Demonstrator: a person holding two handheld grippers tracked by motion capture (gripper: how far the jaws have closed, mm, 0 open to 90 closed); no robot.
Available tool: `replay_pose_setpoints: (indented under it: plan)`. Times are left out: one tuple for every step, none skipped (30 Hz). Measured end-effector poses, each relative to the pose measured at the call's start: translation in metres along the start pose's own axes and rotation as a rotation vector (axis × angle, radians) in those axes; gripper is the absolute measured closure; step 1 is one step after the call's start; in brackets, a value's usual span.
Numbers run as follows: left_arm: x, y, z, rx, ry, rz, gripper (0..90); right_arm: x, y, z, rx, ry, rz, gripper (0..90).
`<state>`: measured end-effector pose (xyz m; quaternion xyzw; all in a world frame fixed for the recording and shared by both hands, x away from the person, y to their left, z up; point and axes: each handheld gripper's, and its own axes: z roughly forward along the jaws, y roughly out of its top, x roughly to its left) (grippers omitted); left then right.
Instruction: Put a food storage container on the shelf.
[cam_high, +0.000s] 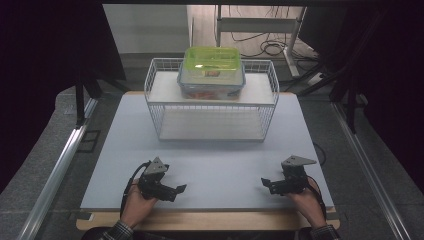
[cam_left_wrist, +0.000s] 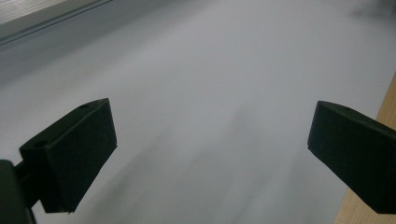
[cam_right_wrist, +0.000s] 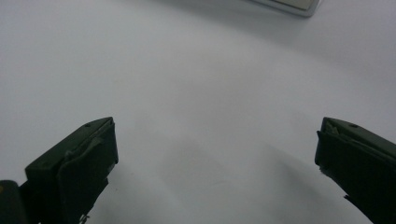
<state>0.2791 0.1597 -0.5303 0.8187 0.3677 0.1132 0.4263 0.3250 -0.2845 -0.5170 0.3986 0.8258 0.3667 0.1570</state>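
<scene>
Left gripper (cam_high: 181, 189) and right gripper (cam_high: 265, 182) spread wide, near table (cam_high: 220, 165) front edge

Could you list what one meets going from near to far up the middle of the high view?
Grippers, left and right → bare table → wire basket → green-lidded box on top.

The high view looks forward and down over the whole worktop (cam_high: 210, 170). Each gripper view sits low and close, facing along its claw across the same pale worktop surface.
</scene>
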Motion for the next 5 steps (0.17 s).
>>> replay_pose_setpoints:
  plan:
    - [0.0001,0.0,0.0,0.0,0.0,0.0,1.1,0.0002,-0.0003,0.0008,0.004,0.001,-0.001,0.0]
    - [0.0001,0.0002,0.0,0.0,0.001,0.0,1.1,0.0004,-0.0005,0.0013,0.009,0.003,-0.002,0.0]
    - [0.0001,0.0004,0.0,-0.001,0.002,0.0,1.1,0.0008,-0.0007,0.0018,0.013,0.004,-0.002,0.0]
    - [0.0002,0.0005,0.0001,-0.002,0.002,0.0,1.1,0.0006,-0.0007,0.0021,0.014,0.006,-0.005,0.0]
    - [0.0002,0.0005,0.0001,-0.002,0.002,0.0,1.1,0.0006,-0.0007,0.0021,0.014,0.006,-0.005,0.0]
